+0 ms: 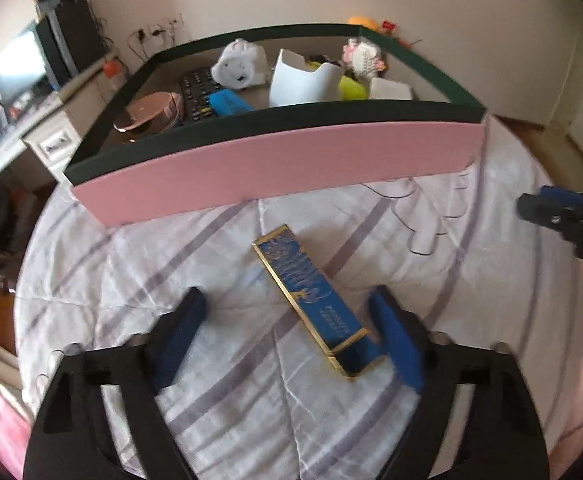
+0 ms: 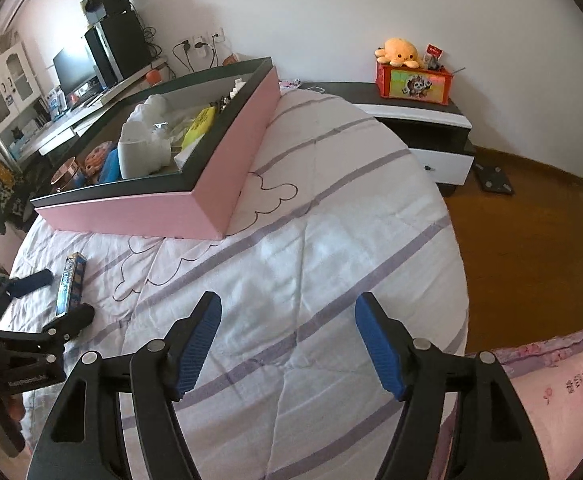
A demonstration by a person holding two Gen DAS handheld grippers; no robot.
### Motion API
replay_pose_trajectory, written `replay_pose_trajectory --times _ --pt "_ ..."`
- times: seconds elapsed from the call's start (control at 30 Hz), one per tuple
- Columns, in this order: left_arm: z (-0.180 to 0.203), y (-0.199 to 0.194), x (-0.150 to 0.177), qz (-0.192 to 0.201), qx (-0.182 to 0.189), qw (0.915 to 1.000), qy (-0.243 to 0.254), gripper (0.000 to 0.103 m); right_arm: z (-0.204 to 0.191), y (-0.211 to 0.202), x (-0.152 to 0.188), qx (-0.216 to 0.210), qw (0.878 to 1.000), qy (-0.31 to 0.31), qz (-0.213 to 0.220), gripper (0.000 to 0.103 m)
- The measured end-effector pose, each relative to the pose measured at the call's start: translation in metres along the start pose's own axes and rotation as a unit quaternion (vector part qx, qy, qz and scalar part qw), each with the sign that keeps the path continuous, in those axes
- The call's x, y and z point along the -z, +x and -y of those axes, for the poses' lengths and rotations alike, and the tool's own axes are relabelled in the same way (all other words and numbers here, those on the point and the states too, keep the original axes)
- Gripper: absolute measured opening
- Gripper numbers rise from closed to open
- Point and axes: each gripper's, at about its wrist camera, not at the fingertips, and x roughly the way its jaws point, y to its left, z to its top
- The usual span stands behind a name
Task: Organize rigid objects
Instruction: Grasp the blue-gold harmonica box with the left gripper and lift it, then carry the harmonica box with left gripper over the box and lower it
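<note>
A long blue box with gold edges (image 1: 311, 300) lies on the striped bedspread, its near end next to my left gripper's right finger (image 1: 395, 340). My left gripper (image 1: 291, 320) is open around that end, low over the bed. The box also shows in the right wrist view (image 2: 69, 284), with the left gripper (image 2: 57, 300) around it. Beyond stands a pink box with a dark rim (image 1: 275, 172), holding a white cloud toy (image 1: 239, 64), a white cup (image 1: 303, 80), a calculator (image 1: 195, 96) and other items. My right gripper (image 2: 287, 316) is open and empty over the bed.
The pink box shows at the upper left of the right wrist view (image 2: 227, 148). A low cabinet (image 2: 419, 120) with a red box and a plush octopus (image 2: 399, 54) stands beyond the bed. A wooden floor (image 2: 523, 232) lies right of the bed. A desk with a monitor (image 1: 15, 68) is at left.
</note>
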Motion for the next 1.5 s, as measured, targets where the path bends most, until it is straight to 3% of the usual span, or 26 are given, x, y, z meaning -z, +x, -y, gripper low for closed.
replay_pose_trajectory --times 0.07,0.13,0.2,0.3,0.4,0.53,0.77,0.87,0.9,1.2,1.33,1.5 --pt "-0.004 -0.003 0.002 0.004 0.0 1.0 0.009 0.063 -0.001 0.002 0.001 0.001 1.0 -0.002 -0.002 0.072" --pt "-0.012 -0.006 0.004 0.006 0.003 1.0 0.005 0.041 -0.003 0.002 0.002 0.002 1.0 -0.008 -0.001 0.075" --pt "-0.024 -0.008 0.007 0.006 0.007 1.0 -0.001 0.027 -0.006 0.002 0.002 0.002 1.0 -0.011 -0.002 0.077" --pt "-0.042 -0.011 0.012 0.005 0.013 0.9998 -0.016 0.021 -0.011 0.004 0.001 0.004 1.0 -0.016 -0.003 0.077" --pt "-0.057 -0.017 0.019 0.002 0.007 0.9997 -0.021 0.021 -0.012 0.006 0.001 0.004 1.0 -0.016 -0.003 0.077" --pt "-0.072 -0.022 0.03 -0.002 -0.028 0.9992 -0.029 0.024 -0.017 0.009 -0.001 0.011 1.0 -0.019 -0.003 0.078" --pt "-0.079 -0.018 0.028 0.005 -0.026 0.9991 -0.035 0.035 -0.032 0.017 0.0 0.047 0.998 -0.05 -0.005 0.082" --pt "-0.082 -0.016 0.027 0.015 -0.016 0.999 -0.04 0.029 -0.032 0.018 0.002 0.052 0.997 -0.054 -0.001 0.083" --pt "-0.083 -0.018 0.027 0.017 -0.012 0.999 -0.04 0.022 -0.032 0.018 0.002 0.054 0.997 -0.055 0.001 0.085" --pt "-0.106 -0.026 0.035 0.017 -0.013 0.9991 -0.037 0.021 -0.029 0.018 -0.002 0.045 0.998 -0.05 -0.009 0.098" --pt "-0.119 -0.028 0.037 0.017 -0.023 0.9988 -0.041 0.021 -0.023 -0.009 -0.018 0.017 0.999 -0.004 0.039 0.098" --pt "-0.135 -0.025 0.036 0.014 -0.034 0.9985 -0.04 0.021 -0.039 -0.012 -0.068 0.038 0.997 -0.023 0.06 0.096"
